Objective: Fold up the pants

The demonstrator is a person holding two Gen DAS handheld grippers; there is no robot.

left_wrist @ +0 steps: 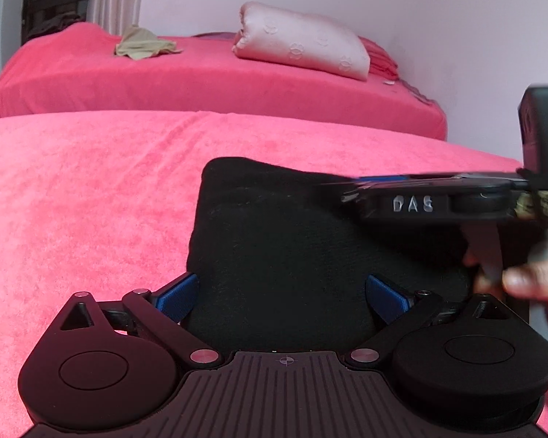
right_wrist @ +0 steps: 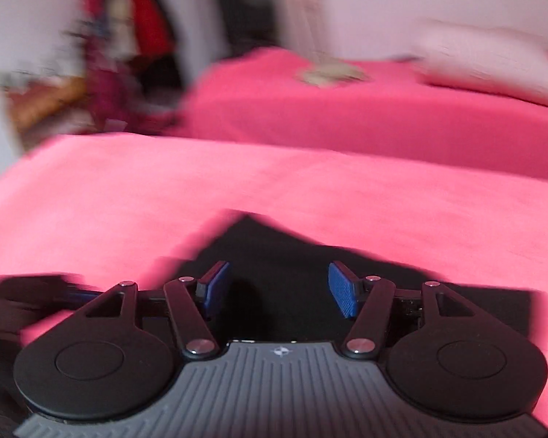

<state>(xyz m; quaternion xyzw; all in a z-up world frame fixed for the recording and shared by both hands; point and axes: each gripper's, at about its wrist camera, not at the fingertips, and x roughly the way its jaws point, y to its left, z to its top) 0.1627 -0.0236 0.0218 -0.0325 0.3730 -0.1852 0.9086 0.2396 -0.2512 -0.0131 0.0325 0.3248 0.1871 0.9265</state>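
The black pants (left_wrist: pixel 292 241) lie folded into a compact rectangle on the pink bed cover (left_wrist: pixel 91 189). My left gripper (left_wrist: pixel 281 295) is open, its blue pads on either side of the near edge of the pants, with nothing held. My right gripper (right_wrist: pixel 279 288) is open and empty just above the pants (right_wrist: pixel 274 252); that view is blurred by motion. In the left wrist view the right gripper's body (left_wrist: pixel 431 200) reaches in from the right over the pants, with the person's hand (left_wrist: pixel 529 277) on it.
A second pink bed (left_wrist: pixel 201 76) stands behind, carrying a pale rolled quilt (left_wrist: pixel 303 42) and a crumpled beige cloth (left_wrist: pixel 142 42). A white wall is on the right. Blurred clutter and a dark doorway (right_wrist: pixel 109 54) sit at the far left.
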